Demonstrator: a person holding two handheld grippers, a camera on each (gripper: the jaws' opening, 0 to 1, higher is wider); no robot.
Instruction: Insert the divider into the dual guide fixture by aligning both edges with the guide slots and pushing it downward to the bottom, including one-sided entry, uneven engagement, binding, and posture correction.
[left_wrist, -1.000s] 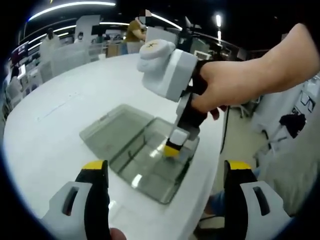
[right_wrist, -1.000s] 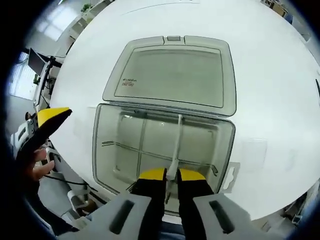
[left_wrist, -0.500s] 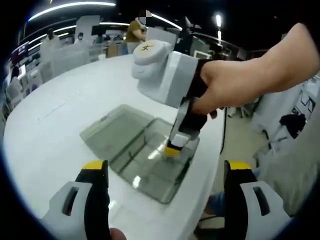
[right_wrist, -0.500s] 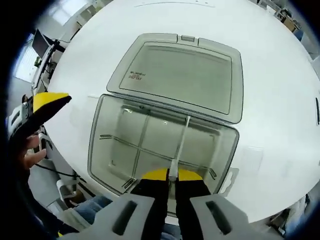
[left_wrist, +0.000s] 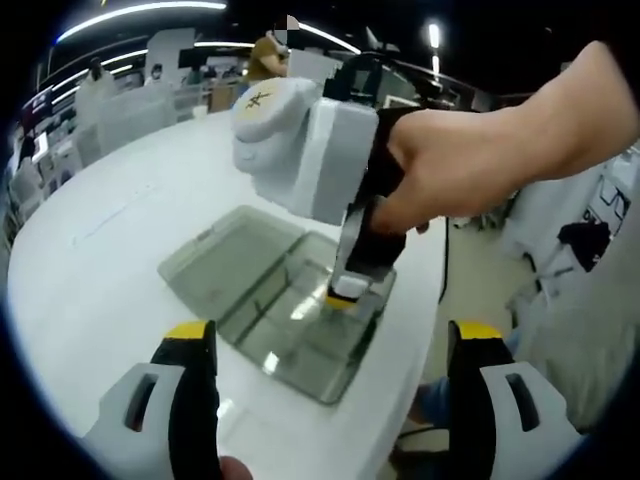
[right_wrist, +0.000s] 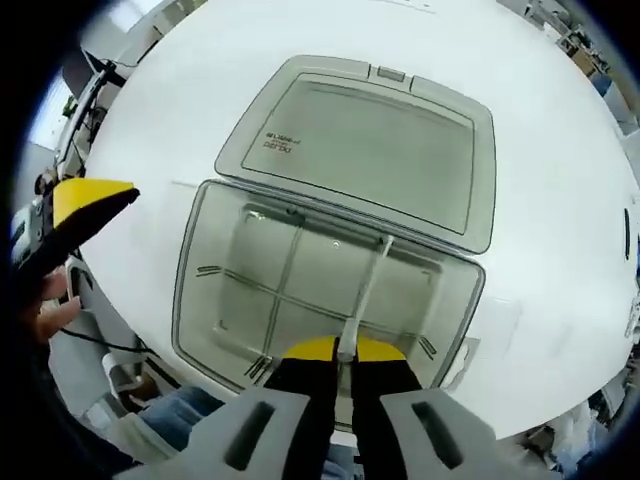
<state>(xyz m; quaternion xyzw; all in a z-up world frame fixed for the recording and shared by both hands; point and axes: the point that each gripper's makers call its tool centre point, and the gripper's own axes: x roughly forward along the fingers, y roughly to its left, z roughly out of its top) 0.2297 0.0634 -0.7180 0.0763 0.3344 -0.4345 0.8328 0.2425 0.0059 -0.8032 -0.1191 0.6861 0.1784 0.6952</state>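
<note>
Here the right gripper (right_wrist: 343, 352) pinches the divider (right_wrist: 366, 290) at six o'clock, inside the box (right_wrist: 190, 270). The left gripper (left_wrist: 330, 335) waits spread. Uneven pressing could tilt the divider and bind one edge.

L low/oblique, R overhead; both see box (right_wrist: 210, 300).

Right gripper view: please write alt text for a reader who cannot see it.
The right gripper pinches a clear divider standing in an open clear box on a white table. The lid lies open behind it.
</note>
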